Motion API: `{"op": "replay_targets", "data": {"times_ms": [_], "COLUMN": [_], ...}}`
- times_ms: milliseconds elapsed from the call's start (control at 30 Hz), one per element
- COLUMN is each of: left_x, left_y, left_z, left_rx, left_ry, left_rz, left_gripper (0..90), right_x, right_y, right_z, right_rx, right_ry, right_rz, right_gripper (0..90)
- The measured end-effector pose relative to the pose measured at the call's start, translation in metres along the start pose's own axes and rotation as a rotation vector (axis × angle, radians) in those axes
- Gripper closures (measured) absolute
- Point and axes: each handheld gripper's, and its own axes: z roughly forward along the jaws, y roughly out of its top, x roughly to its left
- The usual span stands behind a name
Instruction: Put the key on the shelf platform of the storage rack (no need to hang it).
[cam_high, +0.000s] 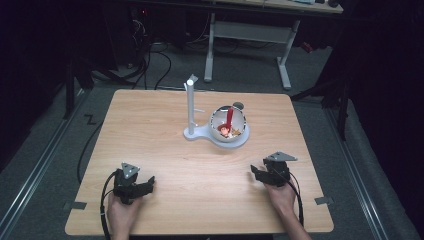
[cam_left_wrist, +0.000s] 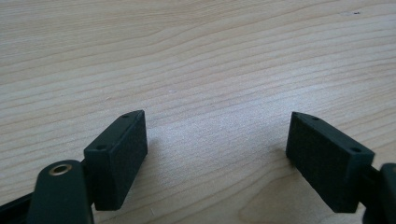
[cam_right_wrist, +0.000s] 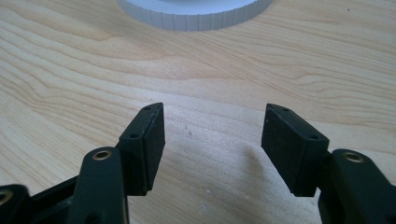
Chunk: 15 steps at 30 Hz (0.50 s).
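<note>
A white stand (cam_high: 190, 107) with a thin upright post rises from a flat base (cam_high: 196, 134) at the middle of the wooden table (cam_high: 175, 165). On the base's round end sits a shiny globe (cam_high: 228, 124) with a small toy figure and a red strip inside. My left gripper (cam_high: 149, 182) rests near the front left edge, a hand on it. Its jaws stand open over bare wood in the left gripper view (cam_left_wrist: 217, 119). My right gripper (cam_high: 256, 172) lies at the front right, open with nothing between its jaws (cam_right_wrist: 215, 112). The base's ribbed white rim (cam_right_wrist: 196, 11) lies ahead of it.
A small dark round object (cam_high: 238, 105) sits just behind the globe. Grey tape marks (cam_high: 75, 205) stick out at the table's front corners. Beyond the table stand a white desk frame (cam_high: 247, 35) and cables (cam_high: 150, 65) on the floor.
</note>
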Motion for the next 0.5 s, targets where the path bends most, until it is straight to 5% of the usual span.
{"op": "replay_targets", "data": {"times_ms": [500], "left_x": [0.0002], "left_y": [-0.0001], "left_z": [-0.0001], "left_rx": [0.002], "left_ry": [-0.003], "left_rz": [0.002], "left_gripper": [20.8], "right_x": [0.0016], "right_y": [-0.0067], "right_z": [0.0073], "right_rx": [0.016], "right_ry": [-0.017], "right_rz": [-0.016], "right_gripper": [36.9]}}
